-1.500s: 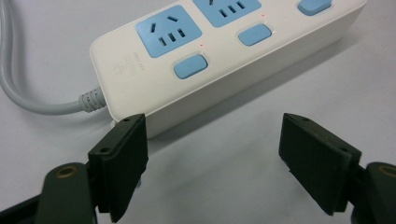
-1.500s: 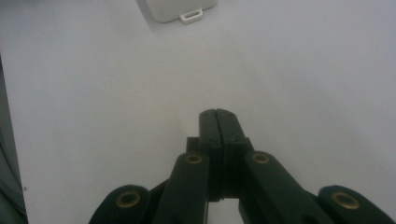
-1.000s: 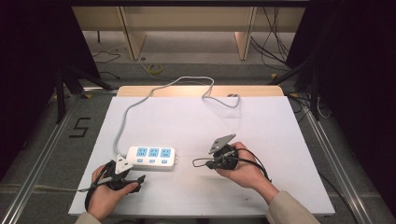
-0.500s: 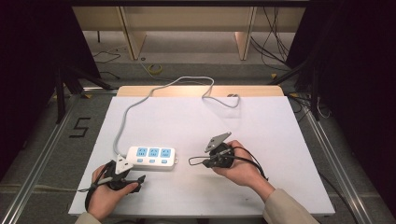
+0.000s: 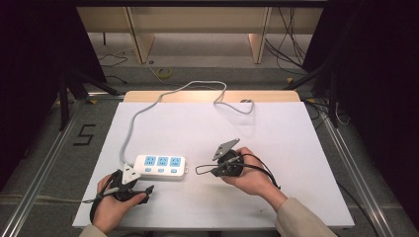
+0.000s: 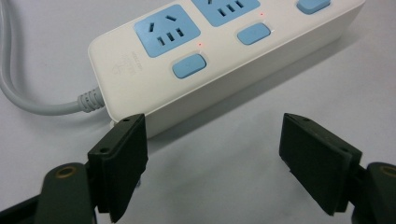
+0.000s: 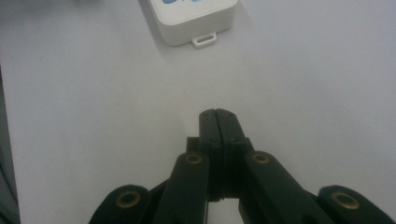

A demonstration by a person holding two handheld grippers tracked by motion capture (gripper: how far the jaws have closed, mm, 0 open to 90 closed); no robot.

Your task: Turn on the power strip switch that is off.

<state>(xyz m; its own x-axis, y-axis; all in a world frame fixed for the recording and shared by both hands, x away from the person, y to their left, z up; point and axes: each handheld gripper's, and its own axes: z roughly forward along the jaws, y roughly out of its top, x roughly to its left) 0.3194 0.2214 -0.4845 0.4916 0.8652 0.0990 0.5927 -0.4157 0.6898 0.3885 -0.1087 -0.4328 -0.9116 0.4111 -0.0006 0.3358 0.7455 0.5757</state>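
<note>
On the white bench (image 5: pixel 296 148), you hold a tool in each hand on either side of a white power strip (image 5: pixel 161 166) with three blue sockets. Your left tool (image 6: pixel 212 163) sits low at the strip's cable end, jaws spread wide and empty, one pad just beside the strip's near corner where the grey cord (image 6: pixel 28 100) leaves it. Your right tool (image 7: pixel 219 116) has edged slightly closer to the strip's far end over the last second, its jaws pressed fully together with nothing between them, tip aimed at the small mounting tab (image 7: pixel 204 40). The strip itself has not moved. By the look of it, the closed right tool is lining up to nudge or press the strip while the left stands ready to brace it.
</note>
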